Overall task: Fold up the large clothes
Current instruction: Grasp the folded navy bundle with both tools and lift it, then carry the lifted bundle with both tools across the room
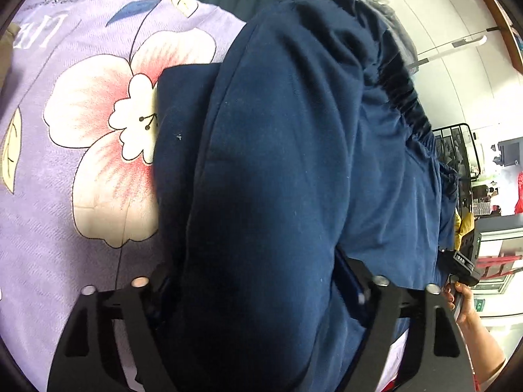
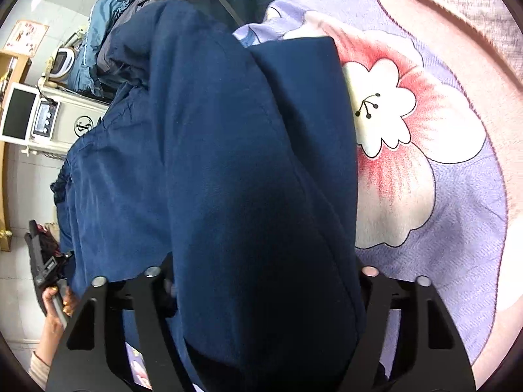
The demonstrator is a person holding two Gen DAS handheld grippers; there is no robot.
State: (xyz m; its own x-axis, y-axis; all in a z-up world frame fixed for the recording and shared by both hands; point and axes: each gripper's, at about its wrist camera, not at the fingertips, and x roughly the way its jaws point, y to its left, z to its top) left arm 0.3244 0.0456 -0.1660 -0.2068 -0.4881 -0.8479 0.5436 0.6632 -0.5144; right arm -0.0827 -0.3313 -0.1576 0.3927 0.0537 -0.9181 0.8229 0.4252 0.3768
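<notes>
both tongs (image 1: 258, 290) (image 2: 261, 281) tilt down, gripping navy trousers (image 1: 287, 150).

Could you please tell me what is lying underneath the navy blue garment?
Under the navy garment lies a lilac floral sheet; its pink-and-white flower shows beside the cloth. Whatever the sheet carries directly beneath the garment is covered and cannot be seen.

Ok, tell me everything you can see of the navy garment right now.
The navy garment is a large, dark blue piece of soft woven-looking cloth with a gathered elastic band along one edge. It lies bunched in thick rolled folds on the lilac floral sheet. One fold runs between the fingers of the left gripper, another between those of the right gripper; whether their pads press it is hidden by the cloth.
</notes>
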